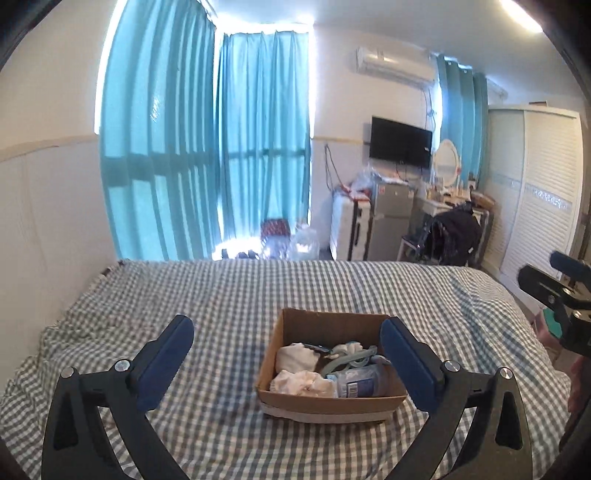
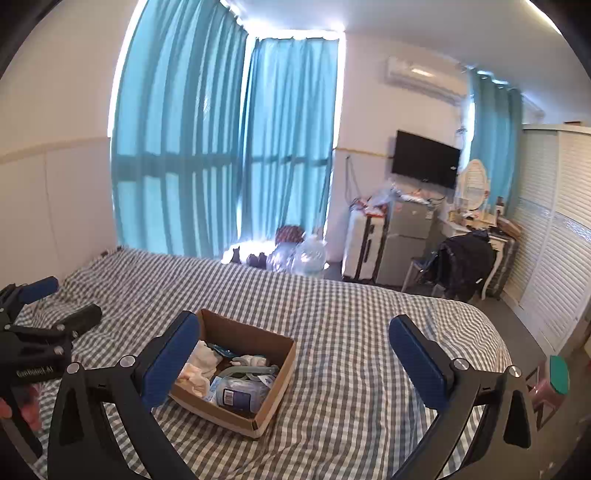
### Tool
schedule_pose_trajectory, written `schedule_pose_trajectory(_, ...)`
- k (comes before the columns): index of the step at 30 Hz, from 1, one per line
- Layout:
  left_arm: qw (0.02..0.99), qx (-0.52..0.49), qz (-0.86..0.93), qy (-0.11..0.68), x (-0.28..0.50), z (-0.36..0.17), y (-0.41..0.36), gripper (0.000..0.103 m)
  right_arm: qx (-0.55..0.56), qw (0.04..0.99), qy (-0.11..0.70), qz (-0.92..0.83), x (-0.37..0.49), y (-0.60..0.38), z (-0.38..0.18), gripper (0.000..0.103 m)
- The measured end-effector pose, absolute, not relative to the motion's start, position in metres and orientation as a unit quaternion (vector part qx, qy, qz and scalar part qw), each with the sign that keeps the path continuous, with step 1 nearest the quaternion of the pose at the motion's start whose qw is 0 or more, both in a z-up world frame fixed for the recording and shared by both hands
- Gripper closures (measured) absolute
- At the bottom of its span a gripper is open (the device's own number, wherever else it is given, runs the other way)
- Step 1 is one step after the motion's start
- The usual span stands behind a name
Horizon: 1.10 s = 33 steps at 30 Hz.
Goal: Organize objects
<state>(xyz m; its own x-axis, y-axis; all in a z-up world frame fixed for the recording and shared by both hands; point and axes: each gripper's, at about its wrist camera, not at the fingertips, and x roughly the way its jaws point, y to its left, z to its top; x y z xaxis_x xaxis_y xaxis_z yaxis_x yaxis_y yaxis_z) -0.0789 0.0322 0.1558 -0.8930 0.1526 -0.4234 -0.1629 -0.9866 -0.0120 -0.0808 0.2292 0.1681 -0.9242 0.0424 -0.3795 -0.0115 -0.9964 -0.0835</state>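
cardboard box (image 1: 328, 400) of small items is seen mid-bed (image 1: 221, 295), well clear of the edges; left gripper (image 1: 288, 362) and right gripper (image 2: 295, 354) are held spread wide, nothing pinched

Daylight pours through the teal curtains (image 1: 207, 147), blowing out to white glare at their edges and at the floor beneath. A ceiling strip light (image 1: 521, 14) adds a bright streak. The room is evenly bright, and shadows on the checked bedspread (image 2: 351, 332) are soft. Fisheye distortion bends walls, corners vignette black, and distant furniture looks slightly soft.
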Motion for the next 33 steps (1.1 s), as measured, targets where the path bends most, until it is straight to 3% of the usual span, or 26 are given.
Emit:
schedule_pose_trajectory(8,0.020,-0.197,0.980,0.001,-0.052,0.124,0.014,0.000,-0.204,0.004,0.032,0.978,-0.055,0.231,0.105,0.000)
schedule_pose_trajectory(14,-0.002,-0.204,0.978,-0.039,-0.029,0.085,0.010,0.000,-0.195,-0.001,0.009,0.981,-0.046,0.211,0.059,0.000)
schedule_pose_trajectory(23,-0.020,-0.213,0.977,0.009,-0.033,0.055,0.016,0.000,-0.196,0.010,-0.005,0.981,-0.050,0.201,0.034,0.000)
schedule_pose_trajectory(33,-0.012,-0.224,0.974,-0.001,-0.030,0.052,0.016,0.000,-0.218,0.011,-0.010,0.976,-0.051,0.200,0.032,0.000)
